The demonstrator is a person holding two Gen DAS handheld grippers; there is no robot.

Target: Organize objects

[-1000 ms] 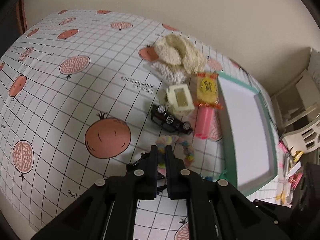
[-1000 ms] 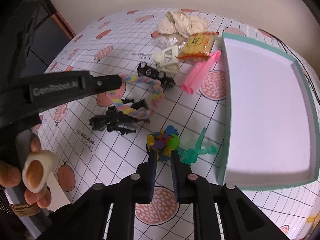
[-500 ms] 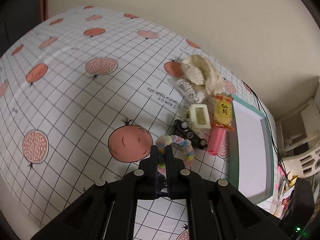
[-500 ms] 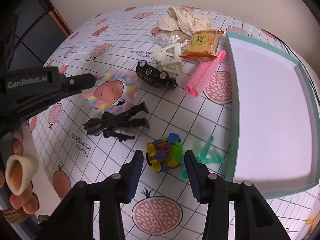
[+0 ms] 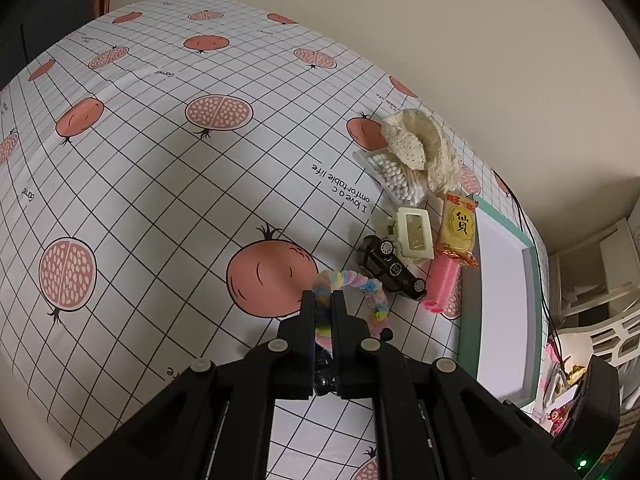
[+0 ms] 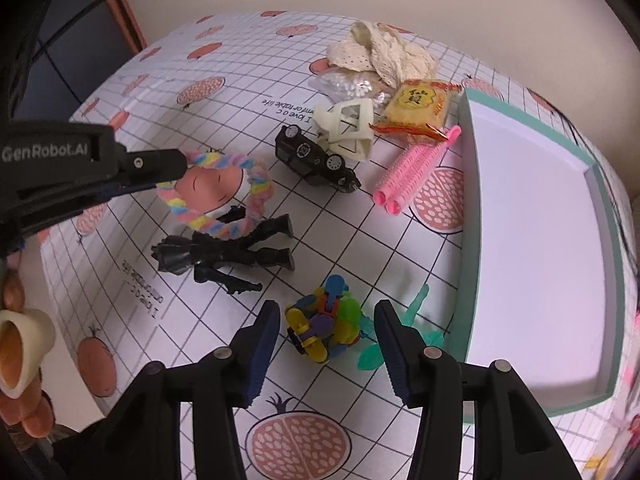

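Left gripper [image 5: 323, 300] tilts down, jaws clamping rope ring [image 5: 372, 294]; right gripper's [image 6: 326, 322] jaws just widened

A home room, with a table serving as a sorting spot.
A pomegranate-print tablecloth [image 5: 168, 168] is covering the table, toys and a snack packet [image 6: 416, 110] are lying about, and white shelving [image 5: 592, 264] is standing by the cream wall [image 5: 440, 40].

both wrist views look steeply down at the table, close up, sharing the toy car [image 5: 390, 270] [image 6: 316, 159] and tray [image 5: 468, 312] [image 6: 464, 216]
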